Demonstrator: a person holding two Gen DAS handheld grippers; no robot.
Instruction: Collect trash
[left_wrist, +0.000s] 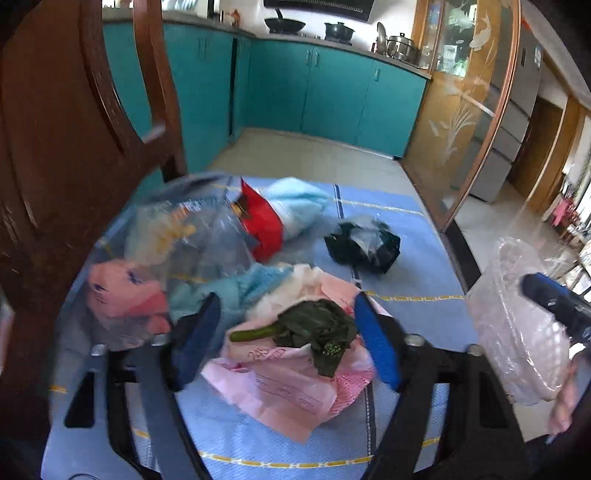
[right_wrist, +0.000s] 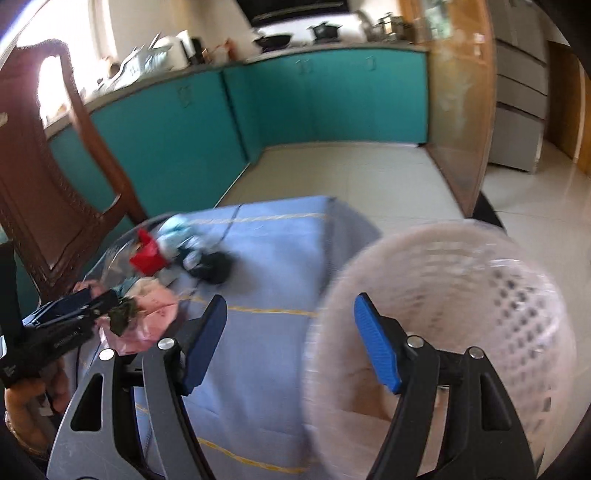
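A pink plastic bag (left_wrist: 280, 384) with a green vegetable scrap (left_wrist: 317, 332) on it lies on the blue tablecloth (left_wrist: 406, 266). My left gripper (left_wrist: 286, 299) is open right over this pile, one finger on each side, pads clear of it. It shows at the left in the right wrist view as the left gripper (right_wrist: 107, 301). My right gripper (right_wrist: 290, 299) is open, straddling the rim of a white mesh basket (right_wrist: 461, 295) lined with clear film. Its right finger is inside and its left finger outside, well off the wall. The basket (left_wrist: 517, 332) hangs beside the table's right edge.
More litter lies beyond on the table: a crumpled black bag (left_wrist: 364, 245), a red bag (left_wrist: 262, 221), a light blue cloth (left_wrist: 299, 203) and a clear bag of scraps (left_wrist: 177, 240). A wooden chair (left_wrist: 74, 129) stands at the left; teal cabinets (left_wrist: 314, 92) line the back.
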